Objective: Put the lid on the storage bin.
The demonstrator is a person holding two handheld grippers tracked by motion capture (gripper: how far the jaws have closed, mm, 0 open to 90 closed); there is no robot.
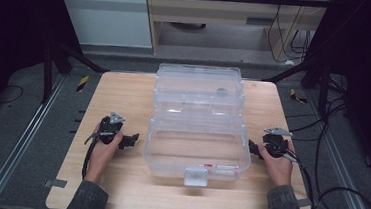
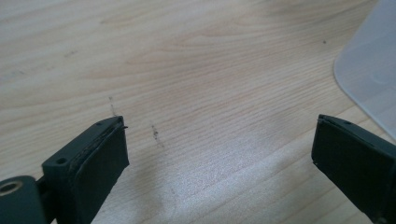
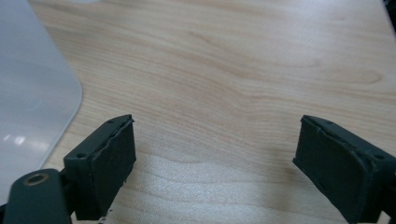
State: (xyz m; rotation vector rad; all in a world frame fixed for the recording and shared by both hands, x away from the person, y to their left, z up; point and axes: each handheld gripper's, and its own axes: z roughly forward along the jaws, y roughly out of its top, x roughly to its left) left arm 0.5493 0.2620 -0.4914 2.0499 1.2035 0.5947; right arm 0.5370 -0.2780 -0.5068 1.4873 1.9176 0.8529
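A clear plastic box point(image 1: 197, 120) with its lid folded open sits in the middle of the wooden table point(image 1: 119, 92). A white latch point(image 1: 196, 176) juts from its near edge. My left gripper point(image 1: 131, 141) rests on the table just left of the box, held by a hand, and its jaws stand wide apart over bare wood point(image 2: 219, 140). A rounded corner of the box point(image 2: 369, 70) shows at the right of the left gripper view. My right gripper point(image 1: 253, 148) lies just right of the box, also open with nothing between its jaws point(image 3: 215, 144). The box's edge point(image 3: 32, 93) fills the left of that view.
A small dark round thing point(image 1: 221, 92) lies in the far half of the box, and a red-and-white label point(image 1: 218, 166) sits near the latch. Cables point(image 1: 336, 196) trail off the table's right side. Black frame posts point(image 1: 49, 63) stand at both far corners.
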